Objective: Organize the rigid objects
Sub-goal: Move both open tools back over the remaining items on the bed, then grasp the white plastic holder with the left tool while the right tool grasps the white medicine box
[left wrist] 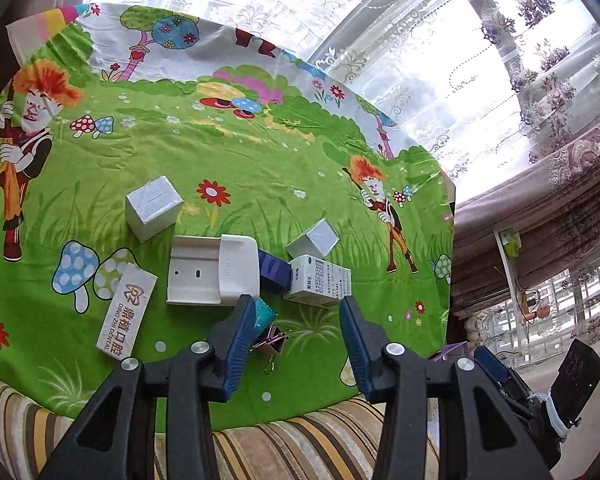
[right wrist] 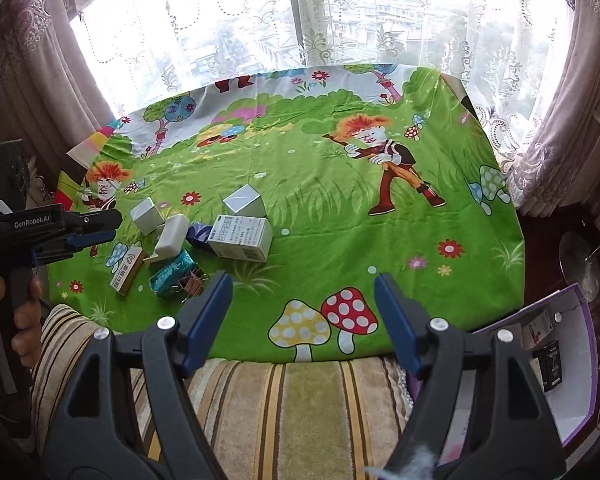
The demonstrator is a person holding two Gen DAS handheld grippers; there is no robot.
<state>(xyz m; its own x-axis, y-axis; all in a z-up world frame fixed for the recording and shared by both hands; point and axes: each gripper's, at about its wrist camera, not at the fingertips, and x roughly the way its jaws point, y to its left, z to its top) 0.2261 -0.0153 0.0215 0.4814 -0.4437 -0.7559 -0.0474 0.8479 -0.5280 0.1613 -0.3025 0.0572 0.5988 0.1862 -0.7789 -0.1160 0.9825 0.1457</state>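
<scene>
Green cartoon-print cloth (left wrist: 260, 168), white boxes (left wrist: 152, 208), striped brown-yellow cushion (right wrist: 284, 412).

A table draped in a bright green cartoon tablecloth (right wrist: 340, 240) carried a loose cluster of small things near its left front. On the cloth lay two grey-white cubes (left wrist: 153, 211) (left wrist: 313, 240), a white plastic holder (left wrist: 212, 270), a printed white medicine box (left wrist: 320, 282), a dark blue box (left wrist: 274, 272) between holder and medicine box, and a long dental-branded box (left wrist: 126, 312) set apart to the left. Nearer the front edge sat a glittery teal box (right wrist: 172, 274) touching some binder clips (right wrist: 190, 284).
</scene>
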